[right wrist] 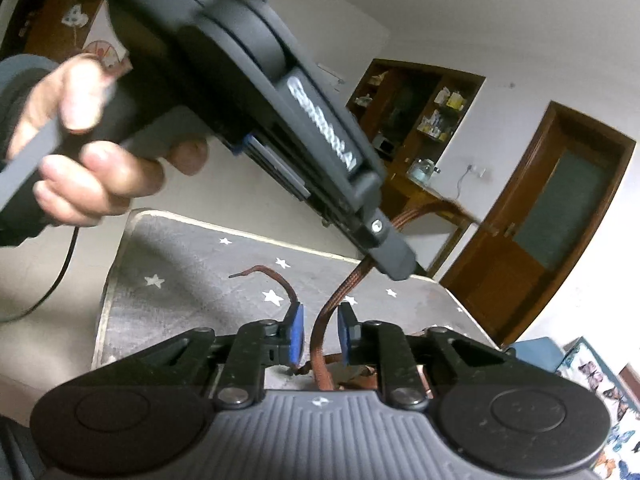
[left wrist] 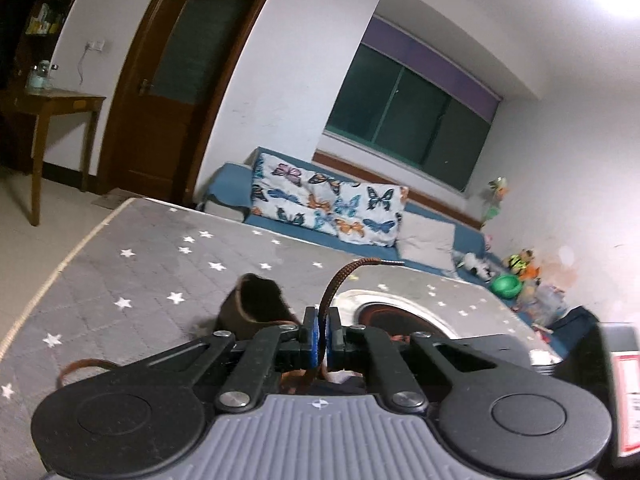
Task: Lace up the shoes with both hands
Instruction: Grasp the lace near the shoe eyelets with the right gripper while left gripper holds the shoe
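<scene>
Left tongs pinch the lace; right tongs spread around it

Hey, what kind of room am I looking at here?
Most likely a living room in a home: a blue sofa with butterfly-print cushions under a window, a star-patterned grey rug, a wooden door, and toys piled in the corner.

White walls enclose the room. A dark wooden door with a frosted pane stands beside a small wooden side table. A wide window sits under a purple blind. Below it, a blue sofa carries butterfly-print cushions. A grey star-patterned mat covers the pale floor.
</scene>
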The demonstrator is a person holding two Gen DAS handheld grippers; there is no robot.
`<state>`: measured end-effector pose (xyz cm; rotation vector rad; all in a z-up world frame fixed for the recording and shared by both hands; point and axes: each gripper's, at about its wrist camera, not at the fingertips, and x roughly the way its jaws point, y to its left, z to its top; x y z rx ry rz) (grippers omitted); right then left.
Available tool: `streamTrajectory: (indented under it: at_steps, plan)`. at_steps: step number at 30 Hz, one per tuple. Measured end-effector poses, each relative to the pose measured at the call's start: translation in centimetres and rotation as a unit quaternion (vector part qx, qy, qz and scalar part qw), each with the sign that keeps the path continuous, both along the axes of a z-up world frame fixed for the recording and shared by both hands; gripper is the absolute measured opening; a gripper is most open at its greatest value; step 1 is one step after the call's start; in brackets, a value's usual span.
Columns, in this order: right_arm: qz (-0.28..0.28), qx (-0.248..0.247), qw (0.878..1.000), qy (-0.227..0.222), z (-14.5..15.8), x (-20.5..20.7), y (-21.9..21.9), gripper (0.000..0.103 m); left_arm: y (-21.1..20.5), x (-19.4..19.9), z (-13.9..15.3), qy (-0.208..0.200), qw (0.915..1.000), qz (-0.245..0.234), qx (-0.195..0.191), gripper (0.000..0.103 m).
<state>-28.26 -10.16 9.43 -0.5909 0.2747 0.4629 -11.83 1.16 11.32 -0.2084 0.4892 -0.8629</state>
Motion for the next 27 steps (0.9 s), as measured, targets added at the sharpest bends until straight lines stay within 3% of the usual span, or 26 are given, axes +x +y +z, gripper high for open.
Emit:
streamTrajectory:
  at_steps: [3,8,12,16,22,25,27]
  plan:
    - [-0.014,0.006,1.0,0.007,-0.3,0.5,-0.6,0.005,0.1,-0.2,0.1,0.004,1.0,-0.002,-0.006,0.004]
    - [-0.039,0.002,0.999,0.012,-0.3,0.2,-2.6,0.001,0.0,0.3,-0.4,0.015,0.9999,0.0,-0.007,0.004]
    - [-0.059,-0.015,0.998,0.011,-0.2,-0.4,-4.4,0.001,-0.8,0.4,-1.5,0.023,0.9997,0.002,0.01,0.004]
    - [-0.08,-0.048,0.995,0.019,-0.9,-1.3,-6.3,0.001,-1.9,0.6,-4.0,0.056,0.9983,-0.006,0.015,0.005]
    - [-0.113,-0.067,0.989,0.063,-3.5,-1.1,-8.6,0.001,-3.4,0.8,-7.3,0.102,0.9945,-0.016,0.02,0.004]
    - [-0.11,-0.062,0.988,0.086,-3.9,-0.9,-8.9,0.007,-3.6,0.9,-7.8,0.103,0.9943,-0.016,0.021,0.004]
    - [-0.1,-0.062,0.988,0.097,-3.7,-0.9,-8.9,0.017,-3.5,1.0,-7.7,0.102,0.9945,-0.017,0.017,0.004]
